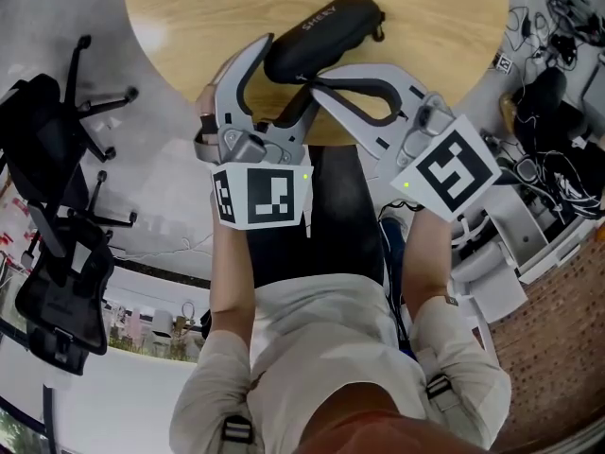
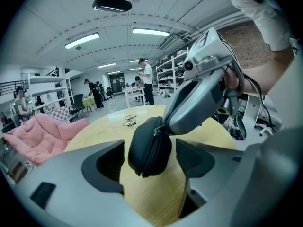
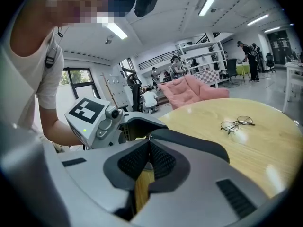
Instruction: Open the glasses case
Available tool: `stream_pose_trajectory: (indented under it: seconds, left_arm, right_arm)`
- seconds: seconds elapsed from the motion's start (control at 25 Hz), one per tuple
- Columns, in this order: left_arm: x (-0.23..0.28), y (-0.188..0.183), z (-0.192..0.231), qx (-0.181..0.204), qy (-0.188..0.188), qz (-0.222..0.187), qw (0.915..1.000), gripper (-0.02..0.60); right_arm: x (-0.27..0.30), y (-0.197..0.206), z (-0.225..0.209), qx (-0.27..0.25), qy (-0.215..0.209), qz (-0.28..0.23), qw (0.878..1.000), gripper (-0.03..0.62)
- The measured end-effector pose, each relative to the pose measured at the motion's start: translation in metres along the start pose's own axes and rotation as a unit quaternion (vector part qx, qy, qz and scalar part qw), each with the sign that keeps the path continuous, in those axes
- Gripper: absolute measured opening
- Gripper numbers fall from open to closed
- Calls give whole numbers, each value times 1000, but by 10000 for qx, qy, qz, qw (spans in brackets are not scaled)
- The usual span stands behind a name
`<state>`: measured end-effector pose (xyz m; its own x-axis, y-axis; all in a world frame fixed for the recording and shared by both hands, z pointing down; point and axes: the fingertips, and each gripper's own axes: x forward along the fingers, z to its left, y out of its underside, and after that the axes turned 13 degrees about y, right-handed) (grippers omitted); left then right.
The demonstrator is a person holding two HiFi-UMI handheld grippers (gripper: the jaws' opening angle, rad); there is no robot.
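A black zipped glasses case [image 1: 326, 28] lies on the round wooden table [image 1: 189, 8]. Its near end sits between the wide-open jaws of my left gripper [image 1: 279, 74], and the pads do not touch it. In the left gripper view the case [image 2: 149, 148] stands on edge between the two jaws of my left gripper [image 2: 149, 161]. My right gripper [image 1: 319, 88] comes in from the right, shut, with its tips on the zipper pull [image 2: 156, 130] at the case's seam. In the right gripper view, the shut right gripper [image 3: 149, 143] points at the case's dark edge [image 3: 194, 143].
A pair of wire-rimmed glasses [image 3: 236, 123] lies farther out on the table. Black office chairs [image 1: 57, 159] stand left of the table, and cables and equipment [image 1: 558, 112] are on the right. A pink cushion [image 2: 38, 136], shelves and people are in the room behind.
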<state>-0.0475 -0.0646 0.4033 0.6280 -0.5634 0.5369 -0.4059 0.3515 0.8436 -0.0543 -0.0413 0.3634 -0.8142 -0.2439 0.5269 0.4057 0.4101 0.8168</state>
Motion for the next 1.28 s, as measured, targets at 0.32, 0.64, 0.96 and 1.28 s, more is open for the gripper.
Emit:
stream_pose_trajectory:
  seconds: [0.32,0.64,0.96,1.28]
  left_arm:
    - [5,-4,0,86,0,71,9999,293]
    - [4,-8,-5,-109,91,-22,9999,284]
    - [1,-4,-7,-166,161,-50,9997,282]
    - [-4,1,-9,-256,180,-50,9995,281]
  right_arm:
    - [-5,-4,-3,-76,89,93,9999,20]
    - [-14,0,-4,-357,372,485,9975,20]
    - [-15,-4,-10,-130,585,476,9971,20]
    - [-17,-1,-14,-60,743,502,9960,20]
